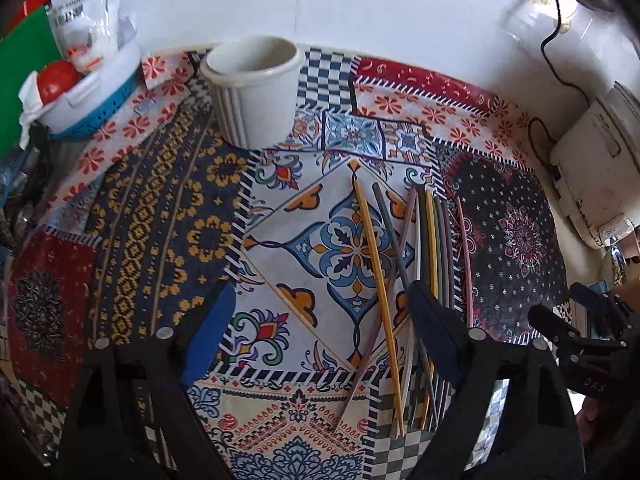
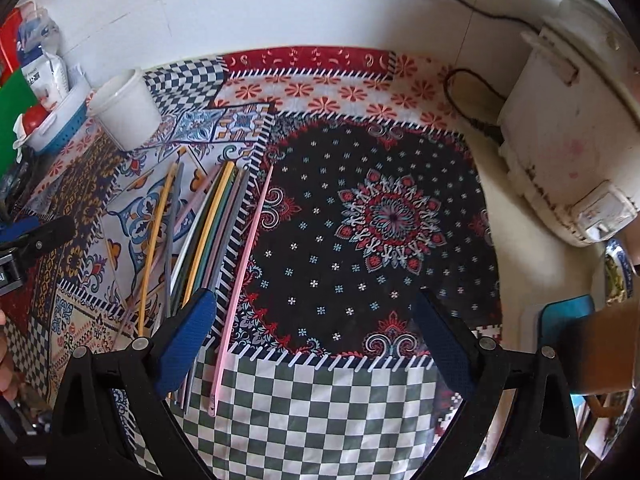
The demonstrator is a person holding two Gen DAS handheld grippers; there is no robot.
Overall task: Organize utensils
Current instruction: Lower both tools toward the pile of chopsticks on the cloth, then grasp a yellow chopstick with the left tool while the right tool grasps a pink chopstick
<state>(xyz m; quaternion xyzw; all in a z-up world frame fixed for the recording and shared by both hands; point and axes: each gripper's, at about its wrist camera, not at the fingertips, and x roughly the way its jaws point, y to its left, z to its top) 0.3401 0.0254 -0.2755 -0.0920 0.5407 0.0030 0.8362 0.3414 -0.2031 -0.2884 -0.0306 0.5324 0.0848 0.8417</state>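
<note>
**Both tools open over chopsticks**

You held the left tool (image 1: 324,332) and right tool (image 2: 316,332) wide, nothing gripped. Loose multicoloured plastic chopsticks (image 1: 400,264) lay on the patterned-cloth table (image 2: 360,240), well apart from the upright white ribbed plastic cup (image 1: 256,88).

One cup (image 1: 256,92); about ten chopsticks (image 1: 432,240); one basket (image 1: 96,100).

Loose chopsticks (image 1: 404,276) on patterned tablecloth (image 1: 160,220), white cup (image 1: 256,92) beyond
</note>
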